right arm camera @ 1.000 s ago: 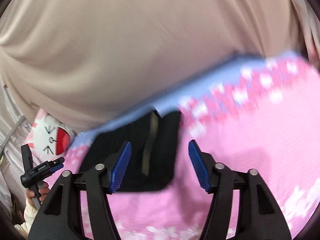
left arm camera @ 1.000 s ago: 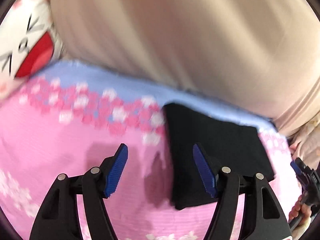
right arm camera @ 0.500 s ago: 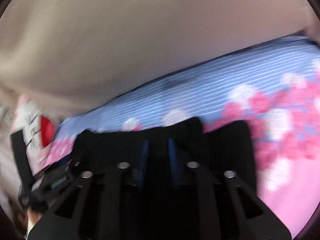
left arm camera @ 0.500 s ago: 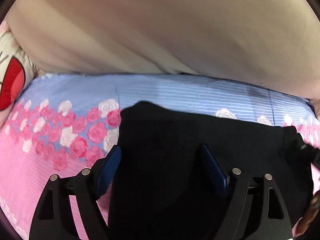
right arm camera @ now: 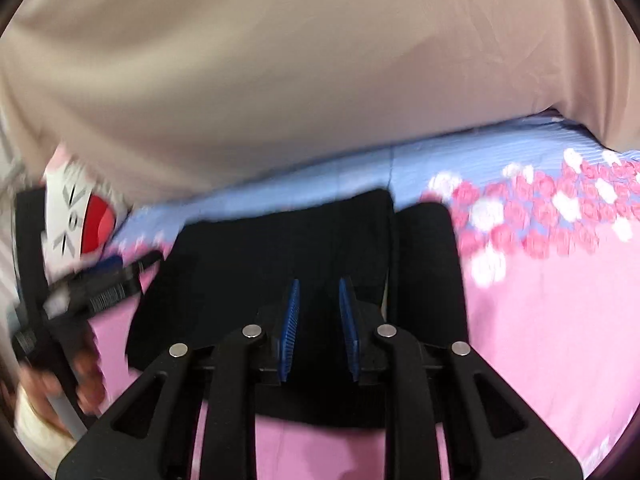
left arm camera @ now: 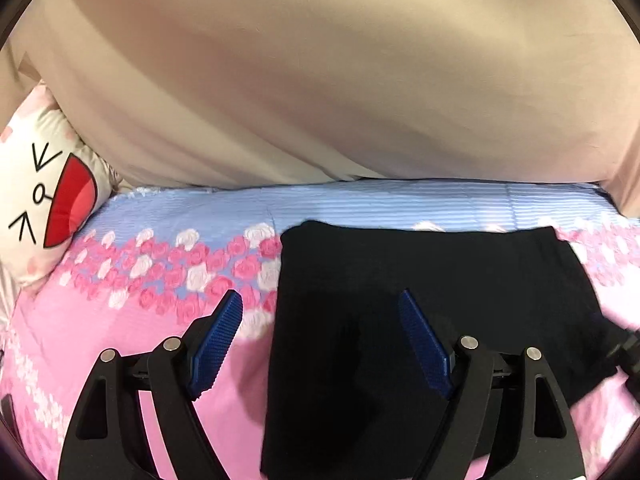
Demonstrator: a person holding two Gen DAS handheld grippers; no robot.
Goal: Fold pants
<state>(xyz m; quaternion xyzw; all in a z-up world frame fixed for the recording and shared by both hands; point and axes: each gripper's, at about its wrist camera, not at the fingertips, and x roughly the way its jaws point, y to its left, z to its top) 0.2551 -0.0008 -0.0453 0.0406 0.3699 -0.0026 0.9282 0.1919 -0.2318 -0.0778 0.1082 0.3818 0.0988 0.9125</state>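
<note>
Black pants (left arm camera: 420, 312), folded into a compact rectangle, are seen lying flat on a bed covered by a pink rose-print bedspread (left arm camera: 100, 344), near its blue striped border and below a beige curtain (left arm camera: 320, 80). A cartoon-face pillow (left arm camera: 44, 200) is set well to the left of the pants. The left claw (left arm camera: 320, 332) is held wide open over the pants' left edge, gripping nothing. Half a second ago it was pressed in over the cloth; it has now been drawn back slightly. The right claw (right arm camera: 318, 320) is kept narrowed over the middle of the pants (right arm camera: 280, 256); whether cloth is pinched cannot be told. The folding is judged nearly finished, with only smoothing or release left.
</note>
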